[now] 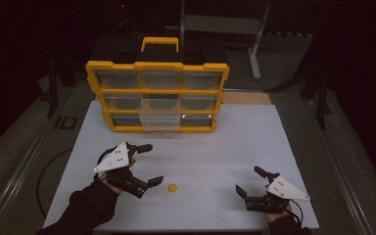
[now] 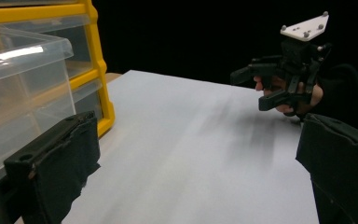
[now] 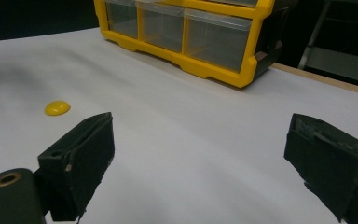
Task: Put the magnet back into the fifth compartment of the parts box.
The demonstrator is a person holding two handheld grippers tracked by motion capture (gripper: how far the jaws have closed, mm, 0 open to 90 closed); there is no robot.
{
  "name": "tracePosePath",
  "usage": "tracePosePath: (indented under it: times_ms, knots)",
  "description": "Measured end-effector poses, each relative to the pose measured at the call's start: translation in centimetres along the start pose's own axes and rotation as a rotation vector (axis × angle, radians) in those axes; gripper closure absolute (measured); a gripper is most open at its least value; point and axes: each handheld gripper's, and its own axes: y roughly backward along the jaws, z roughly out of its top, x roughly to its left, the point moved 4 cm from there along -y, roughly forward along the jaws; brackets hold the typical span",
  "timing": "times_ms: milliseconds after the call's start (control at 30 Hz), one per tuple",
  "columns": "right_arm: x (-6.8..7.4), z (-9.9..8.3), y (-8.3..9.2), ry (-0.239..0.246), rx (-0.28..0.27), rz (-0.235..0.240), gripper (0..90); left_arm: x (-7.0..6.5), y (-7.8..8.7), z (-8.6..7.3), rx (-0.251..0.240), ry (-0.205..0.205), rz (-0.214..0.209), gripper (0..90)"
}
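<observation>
Small yellow domed disc [image 1: 172, 187] – flat on table [image 1: 215, 152].

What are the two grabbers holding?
Nothing. The left hand-held gripper and the right hand-held gripper are both open, and the yellow disc lies loose on the table.

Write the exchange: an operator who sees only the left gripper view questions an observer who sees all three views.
Operator: Is anything loose on the table?
Observer: Yes, a small yellow dome lies on the white table, close to the left gripper.
Operator: Which column holds the drawer that sticks out beside me?
Observer: The middle one: that clear drawer juts from the centre column of the yellow organizer.
</observation>
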Motion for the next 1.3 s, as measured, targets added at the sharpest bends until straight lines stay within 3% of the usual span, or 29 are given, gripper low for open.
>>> tracePosePath:
  times_ms: [267,533,1067,1100,1300]
  knots:
    - [0.0,0.0,0.0,-0.002,-0.002,0.004,8.4,-0.3,-1.3,-0.4,0.032,-0.012,-0.021,0.1]
    - [0.1,-0.1,-0.1,0.001,0.000,0.009,8.4,-0.6,-2.9,-1.3,0.083,0.005,-0.051,0.1]
    - [0.1,0.0,0.0,0.003,-0.003,0.011,8.4,-0.7,-5.1,-4.2,0.182,-0.008,-0.057,0.1]
    - [0.1,0.0,0.0,0.003,-0.003,0.012,8.4,-0.8,-5.3,-4.7,0.203,-0.027,-0.068,0.1]
    - [0.1,-0.1,0.0,0.002,-0.003,0.015,8.4,-0.5,-5.9,-6.2,0.296,-0.018,-0.070,3.0]
